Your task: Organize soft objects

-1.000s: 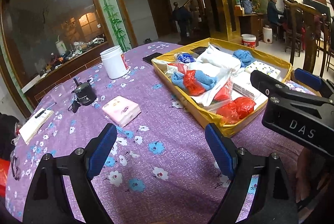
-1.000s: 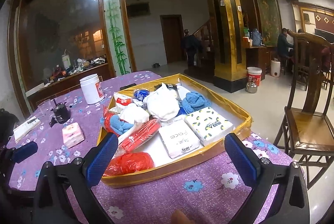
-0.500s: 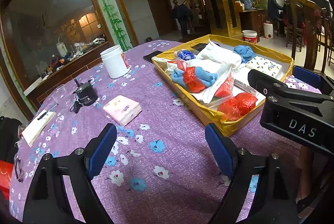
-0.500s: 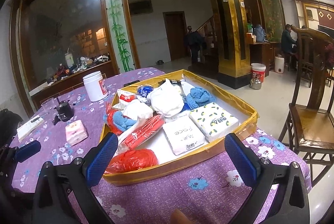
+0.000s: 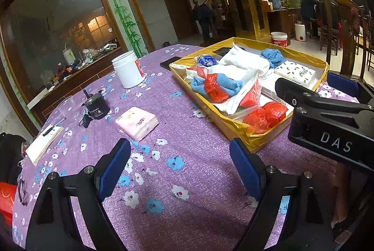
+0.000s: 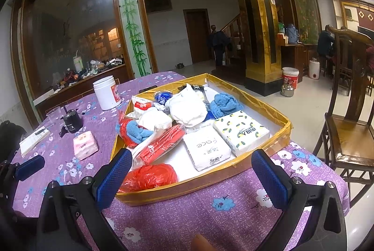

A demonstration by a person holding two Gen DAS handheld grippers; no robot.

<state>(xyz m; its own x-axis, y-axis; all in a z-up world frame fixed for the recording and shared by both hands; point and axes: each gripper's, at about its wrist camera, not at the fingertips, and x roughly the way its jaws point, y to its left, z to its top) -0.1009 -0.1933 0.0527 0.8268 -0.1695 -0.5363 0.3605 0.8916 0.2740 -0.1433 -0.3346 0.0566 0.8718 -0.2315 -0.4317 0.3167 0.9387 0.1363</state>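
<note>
A gold-edged shallow box [image 6: 257, 163] [image 5: 243, 131] on the purple flowered tablecloth holds soft things: tissue packs [image 6: 206, 148], a blue cloth [image 6: 224, 104], red plastic bags [image 6: 149, 176], white bags [image 6: 187, 107]. A pink tissue pack [image 5: 136, 122] [image 6: 84, 145] lies on the cloth left of the box. My left gripper [image 5: 180, 164] is open and empty, above the cloth in front of the pink pack. My right gripper [image 6: 191, 172] is open and empty at the box's near edge.
A white jar [image 5: 127, 69], a small black device [image 5: 96, 106], a notepad [image 5: 43, 144] and a dark phone [image 5: 169, 61] are on the table. A wooden chair [image 6: 348, 134] stands to the right. The right gripper's body [image 5: 327, 120] fills the left view's right side.
Both grippers have drifted slightly; the box and pink pack sit a little lower and closer in view. Both stay open and empty. Nothing on the table moved.
</note>
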